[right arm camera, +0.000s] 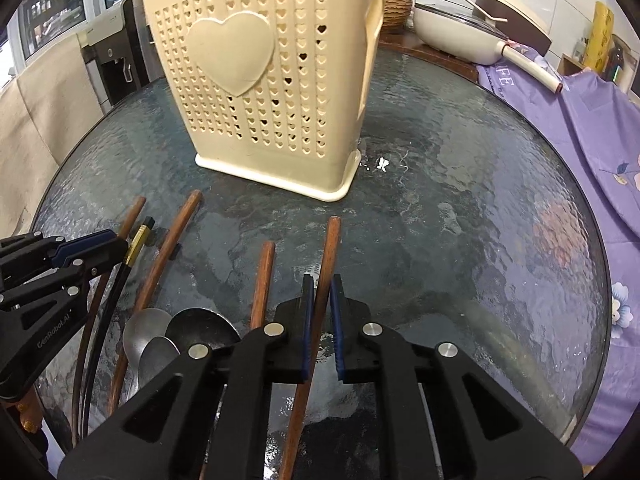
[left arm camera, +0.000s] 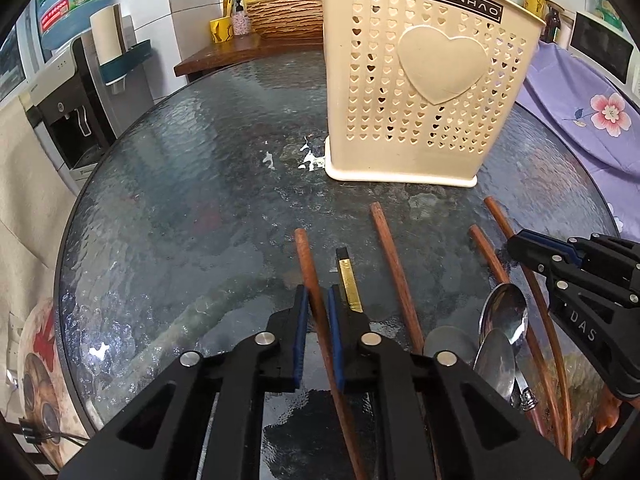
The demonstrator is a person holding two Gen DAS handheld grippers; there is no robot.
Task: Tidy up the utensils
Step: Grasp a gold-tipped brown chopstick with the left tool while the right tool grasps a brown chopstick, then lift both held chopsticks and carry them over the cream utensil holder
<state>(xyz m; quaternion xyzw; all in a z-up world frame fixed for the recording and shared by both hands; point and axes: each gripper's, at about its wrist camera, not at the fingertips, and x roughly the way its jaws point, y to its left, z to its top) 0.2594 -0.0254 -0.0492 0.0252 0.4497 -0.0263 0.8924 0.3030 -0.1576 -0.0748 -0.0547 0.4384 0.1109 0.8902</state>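
A cream perforated utensil holder (left arm camera: pixel 420 92) with a heart stands upright on the round glass table; it also shows in the right wrist view (right arm camera: pixel 260 88). Several brown wooden chopsticks, one black-and-gold chopstick (left arm camera: pixel 349 280) and metal spoons (left arm camera: pixel 504 320) lie in front of it. My left gripper (left arm camera: pixel 318 300) has its blue pads around a brown chopstick (left arm camera: pixel 310 264), narrowly apart. My right gripper (right arm camera: pixel 321 288) straddles another brown chopstick (right arm camera: pixel 330 248) the same way. Each gripper shows in the other's view: the right (left arm camera: pixel 532 248), the left (right arm camera: pixel 104 244).
The glass table (left arm camera: pixel 200 160) has a rounded edge close on the left. A purple floral cloth (right arm camera: pixel 592 140) lies to the right. A white pan (right arm camera: pixel 460 28), a wicker basket (left arm camera: pixel 288 16) and bottles sit on a wooden counter behind. A water dispenser (left arm camera: pixel 68 100) stands at left.
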